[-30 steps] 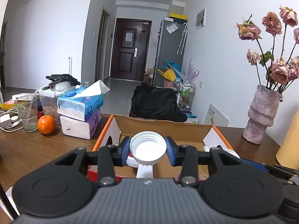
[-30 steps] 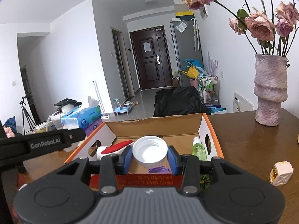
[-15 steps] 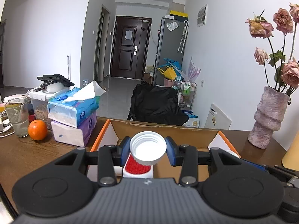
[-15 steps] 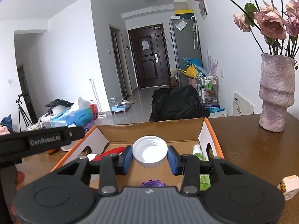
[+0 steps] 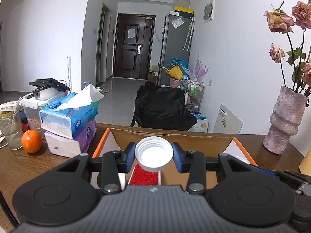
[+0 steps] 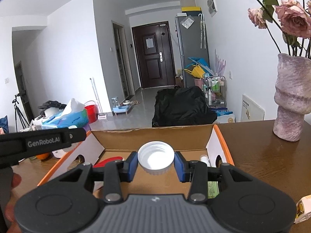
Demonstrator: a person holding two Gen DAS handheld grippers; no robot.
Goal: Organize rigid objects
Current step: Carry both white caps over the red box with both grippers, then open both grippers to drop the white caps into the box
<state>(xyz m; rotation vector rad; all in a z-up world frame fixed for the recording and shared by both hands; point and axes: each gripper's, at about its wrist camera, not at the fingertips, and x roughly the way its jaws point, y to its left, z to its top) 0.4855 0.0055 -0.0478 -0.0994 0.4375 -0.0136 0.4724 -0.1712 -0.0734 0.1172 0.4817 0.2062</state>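
My left gripper (image 5: 154, 157) is shut on a white screw cap (image 5: 154, 156), held open side towards the camera above an orange-edged cardboard box (image 5: 171, 135). A red-topped brush (image 5: 144, 175) lies in the box under it. My right gripper (image 6: 156, 160) is shut on a second white screw cap (image 6: 156, 157), held above the same box (image 6: 155, 136). In the right wrist view the box holds a red object (image 6: 108, 161) at left and a green-labelled bottle (image 6: 211, 186) at right. The left gripper's black body (image 6: 40, 140) crosses the left edge of that view.
Stacked tissue packs (image 5: 72, 124), an orange (image 5: 31, 141), a glass (image 5: 10, 130) and a lidded container (image 5: 35, 104) stand left of the box. A pink vase with dried roses (image 5: 284, 120) stands at the right. A small white-and-yellow object (image 6: 303, 209) lies on the brown table at right.
Both grippers have risen and tilted up a little over the box, each still holding its cap. The brush has come into view under the left cap.
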